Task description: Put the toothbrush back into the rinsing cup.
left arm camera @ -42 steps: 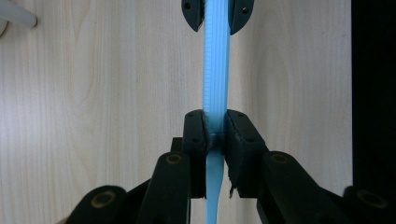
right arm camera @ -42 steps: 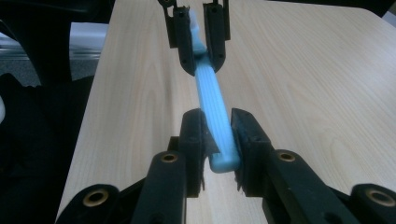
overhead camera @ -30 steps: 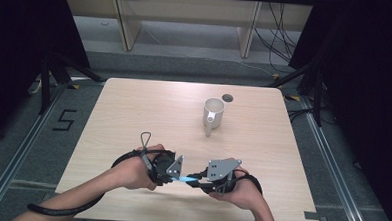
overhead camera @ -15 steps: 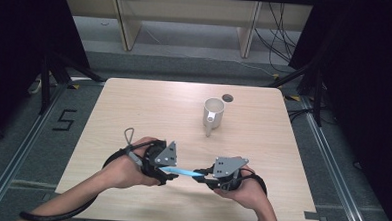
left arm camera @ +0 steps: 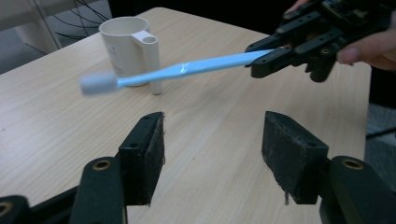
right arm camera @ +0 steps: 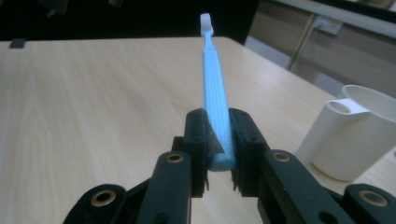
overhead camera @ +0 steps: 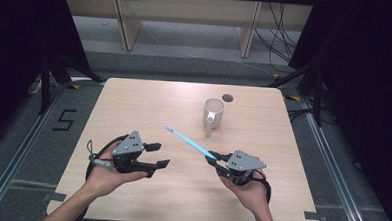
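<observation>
Toothbrush passed to the right claw, cup ahead

Now the surface is seen carrying a white cup toward its far side, with a handle-like tube on the near face of the cup. Nearer the person, the left claw is held spread, nothing between its pads; its jaws have just been opening, and the toothbrush is no longer gripped by them. The right claw is pressed onto the butt end of the blue toothbrush, which is carried clear of the surface.

The long axis of the toothbrush is seen running from the right claw up and to the left in the high view, bristle head farthest from the grip. The cup lies beyond the right claw and slightly to its left, and the head is pointed past the cup's left side rather than at its mouth. The right hand is judged the nearer one to the cup, so a swing of the brush toward the cup's opening is likely what the coming move turns on.
</observation>
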Demonstrator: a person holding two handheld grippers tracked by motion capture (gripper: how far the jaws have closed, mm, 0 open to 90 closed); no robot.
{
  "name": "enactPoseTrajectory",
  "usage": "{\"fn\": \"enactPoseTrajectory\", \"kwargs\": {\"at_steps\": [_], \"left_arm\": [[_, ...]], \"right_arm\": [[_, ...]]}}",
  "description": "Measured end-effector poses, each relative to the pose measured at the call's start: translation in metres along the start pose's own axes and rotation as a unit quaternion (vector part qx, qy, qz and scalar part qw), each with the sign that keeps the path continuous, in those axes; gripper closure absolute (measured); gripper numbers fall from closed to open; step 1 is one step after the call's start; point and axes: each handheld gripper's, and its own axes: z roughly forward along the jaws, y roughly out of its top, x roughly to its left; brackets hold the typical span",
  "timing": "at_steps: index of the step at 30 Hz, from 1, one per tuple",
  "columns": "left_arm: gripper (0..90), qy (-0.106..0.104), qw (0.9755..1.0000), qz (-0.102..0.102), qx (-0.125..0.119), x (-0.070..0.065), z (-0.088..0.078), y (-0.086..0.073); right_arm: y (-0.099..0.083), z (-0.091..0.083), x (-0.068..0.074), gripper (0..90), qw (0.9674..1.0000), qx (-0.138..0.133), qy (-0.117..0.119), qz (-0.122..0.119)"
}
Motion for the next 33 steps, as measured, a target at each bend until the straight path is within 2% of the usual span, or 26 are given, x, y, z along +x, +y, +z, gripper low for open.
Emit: {"fn": "enactPoseTrajectory", "kwargs": {"at_steps": [1, 2, 5, 7, 8, 9, 10, 11, 13, 14, 15, 16, 18, 19, 20, 21, 22, 23, 24, 25, 27, 28, 29, 30, 33], "left_arm": [[37.5, 0.003, 0.9999, -0.01, -0.007, 0.002, 0.002, -0.004], [36.3, 0.013, 0.9996, -0.021, -0.013, 0.004, 0.003, -0.008], [31.3, 0.037, 0.9971, -0.061, -0.026, 0.012, 0.009, -0.018], [30.9, 0.035, 0.9944, -0.092, -0.037, 0.017, 0.012, -0.021], [30.8, 0.03, 0.9927, -0.108, -0.046, 0.019, 0.014, -0.022], [30.8, 0.027, 0.9907, -0.122, -0.053, 0.021, 0.015, -0.021], [30.9, 0.025, 0.9888, -0.133, -0.062, 0.022, 0.017, -0.02], [30.8, 0.024, 0.9879, -0.138, -0.068, 0.023, 0.018, -0.018], [30.8, 0.016, 0.9855, -0.146, -0.084, 0.024, 0.022, -0.013], [30.7, 0.017, 0.9849, -0.149, -0.087, 0.023, 0.023, -0.009], [30.7, 0.013, 0.9841, -0.151, -0.093, 0.023, 0.024, -0.006], [30.7, 0.007, 0.983, -0.154, -0.101, 0.023, 0.026, -0.002], [31.2, -0.007, 0.9805, -0.159, -0.115, 0.022, 0.029, 0.006], [31.7, -0.015, 0.9797, -0.16, -0.12, 0.022, 0.03, 0.01], [32.1, -0.022, 0.9785, -0.162, -0.125, 0.021, 0.032, 0.014], [32.9, -0.027, 0.9778, -0.164, -0.128, 0.02, 0.033, 0.018], [33.9, -0.035, 0.9773, -0.163, -0.13, 0.02, 0.034, 0.022], [34.1, -0.04, 0.9775, -0.161, -0.13, 0.019, 0.036, 0.026], [34.7, -0.044, 0.9788, -0.155, -0.127, 0.019, 0.038, 0.029], [35.2, -0.046, 0.9791, -0.153, -0.126, 0.02, 0.04, 0.032], [37.0, -0.054, 0.9766, -0.164, -0.128, 0.021, 0.044, 0.036], [37.8, -0.061, 0.9739, -0.173, -0.134, 0.021, 0.045, 0.037], [38.6, -0.068, 0.9712, -0.181, -0.139, 0.022, 0.046, 0.039], [39.3, -0.074, 0.9688, -0.187, -0.145, 0.022, 0.047, 0.04], [40.8, -0.075, 0.9681, -0.19, -0.145, 0.024, 0.05, 0.042]], "right_arm": [[0.0, -0.001, 0.001, 79.0, 0.9999, -0.003, -0.011, 0.013], [0.001, -0.001, 0.001, 79.0, 0.9996, -0.011, -0.019, 0.015], [0.003, -0.003, 0.002, 79.0, 0.9982, -0.031, -0.043, 0.029], [0.004, -0.003, 0.003, 79.0, 0.9963, -0.051, -0.06, 0.032], [0.005, -0.002, 0.005, 79.0, 0.9953, -0.062, -0.058, 0.046], [0.006, -0.003, 0.005, 79.0, 0.9943, -0.067, -0.075, 0.036], [0.006, -0.002, 0.008, 79.0, 0.9927, -0.081, -0.072, 0.053], [0.007, -0.003, 0.007, 79.0, 0.9916, -0.087, -0.085, 0.043], [0.009, -0.003, 0.009, 79.0, 0.9899, -0.092, -0.088, 0.062], [0.01, -0.002, 0.009, 79.0, 0.9876, -0.107, -0.095, 0.064], [0.011, -0.002, 0.007, 79.0, 0.9871, -0.112, -0.1, 0.054], [0.012, -0.001, 0.01, 79.0, 0.9854, -0.117, -0.097, 0.078], [0.014, -0.001, 0.009, 79.0, 0.9836, -0.125, -0.109, 0.072], [0.015, -0.001, 0.009, 79.0, 0.9849, -0.122, -0.098, 0.073], [0.016, 0.0, 0.012, 79.0, 0.9836, -0.125, -0.1, 0.084], [0.018, 0.001, 0.011, 79.0, 0.9834, -0.132, -0.104, 0.07], [0.019, 0.002, 0.011, 79.0, 0.9833, -0.134, -0.101, 0.07], [0.02, 0.002, 0.012, 79.0, 0.9843, -0.131, -0.099, 0.065], [0.022, 0.003, 0.012, 79.0, 0.9834, -0.136, -0.103, 0.063], [0.023, 0.003, 0.013, 79.0, 0.9843, -0.133, -0.094, 0.068], [0.024, 0.005, 0.013, 79.0, 0.9849, -0.134, -0.093, 0.058], [0.024, 0.005, 0.015, 79.0, 0.9846, -0.133, -0.092, 0.066], [0.024, 0.005, 0.012, 79.0, 0.9842, -0.138, -0.102, 0.043], [0.024, 0.005, 0.013, 79.0, 0.9843, -0.138, -0.101, 0.044], [0.025, 0.005, 0.013, 79.0, 0.9848, -0.136, -0.1, 0.041]]}}
